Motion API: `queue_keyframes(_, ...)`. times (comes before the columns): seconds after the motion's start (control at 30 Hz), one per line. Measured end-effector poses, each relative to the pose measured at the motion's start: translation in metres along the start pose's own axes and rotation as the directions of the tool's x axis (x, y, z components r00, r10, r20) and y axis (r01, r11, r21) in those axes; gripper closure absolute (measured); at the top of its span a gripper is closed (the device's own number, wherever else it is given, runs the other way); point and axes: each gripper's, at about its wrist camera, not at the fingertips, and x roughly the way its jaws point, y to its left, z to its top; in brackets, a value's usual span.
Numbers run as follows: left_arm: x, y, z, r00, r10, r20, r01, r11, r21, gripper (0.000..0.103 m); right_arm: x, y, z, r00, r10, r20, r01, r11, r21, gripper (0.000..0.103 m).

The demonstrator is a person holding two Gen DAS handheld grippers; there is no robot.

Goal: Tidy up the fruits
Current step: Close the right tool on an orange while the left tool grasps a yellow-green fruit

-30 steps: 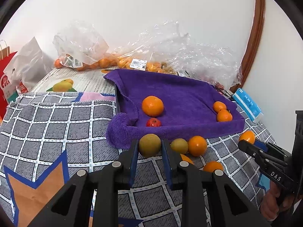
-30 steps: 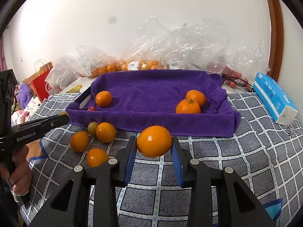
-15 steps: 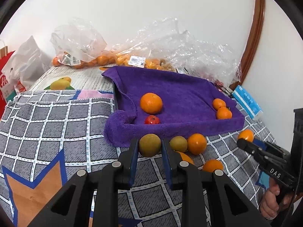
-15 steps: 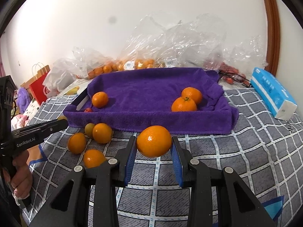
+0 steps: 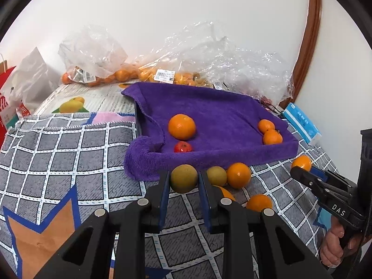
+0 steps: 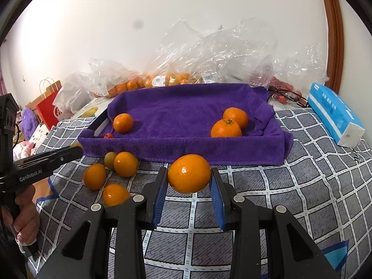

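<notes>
Left gripper (image 5: pixel 183 181): clamped on a round greenish-brown fruit (image 5: pixel 183 178), blue pads pressing both sides, fruit raised off the grey checked cloth (image 5: pixel 69 153). Directly beyond the fingertips: the front wall of the purple towel-lined tray (image 5: pixel 209 158). Just right of the right finger: a second, smaller greenish fruit (image 5: pixel 216 175) touching a loose orange mandarin (image 5: pixel 238 175); two more mandarins (image 5: pixel 259 202) partly hidden behind that finger. Inside the tray, beyond the tips: a large orange (image 5: pixel 181 126), a small red fruit (image 5: pixel 183 147) against the front wall, and a pair of mandarins (image 5: pixel 269 132) at far right.

Right gripper (image 6: pixel 188 181): clamped on a round orange mandarin (image 6: pixel 188 173), pads against both sides, fruit held above the cloth in front of the tray wall. Left of the left finger: three loose mandarins (image 6: pixel 125 164) and the small greenish fruit on the cloth. Far right of the fingers: a blue-and-white tissue pack (image 6: pixel 334 114). Beyond the tray: clear plastic bags of oranges (image 6: pixel 162 79) along the white wall.

Each gripper visible at the edge of the other view, gripped by a bare hand (image 6: pixel 25 216).
</notes>
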Motion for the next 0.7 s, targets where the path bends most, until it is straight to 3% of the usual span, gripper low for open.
queue_keyframes(0.43, -0.002, 0.003, 0.000, 1.000, -0.003, 0.010, 0.004, 1.000, -0.015, 0.080, -0.002, -0.002, 0.000, 1.000, 0.017, 0.010, -0.017, 1.000, 0.007, 0.067)
queue_keyframes(0.7, -0.011, -0.002, 0.007, 0.999, -0.046, -0.009, 0.045, 0.998, -0.036, 0.080, -0.014, -0.007, 0.007, 1.000, 0.012, 0.025, -0.013, 0.999, 0.046, 0.067)
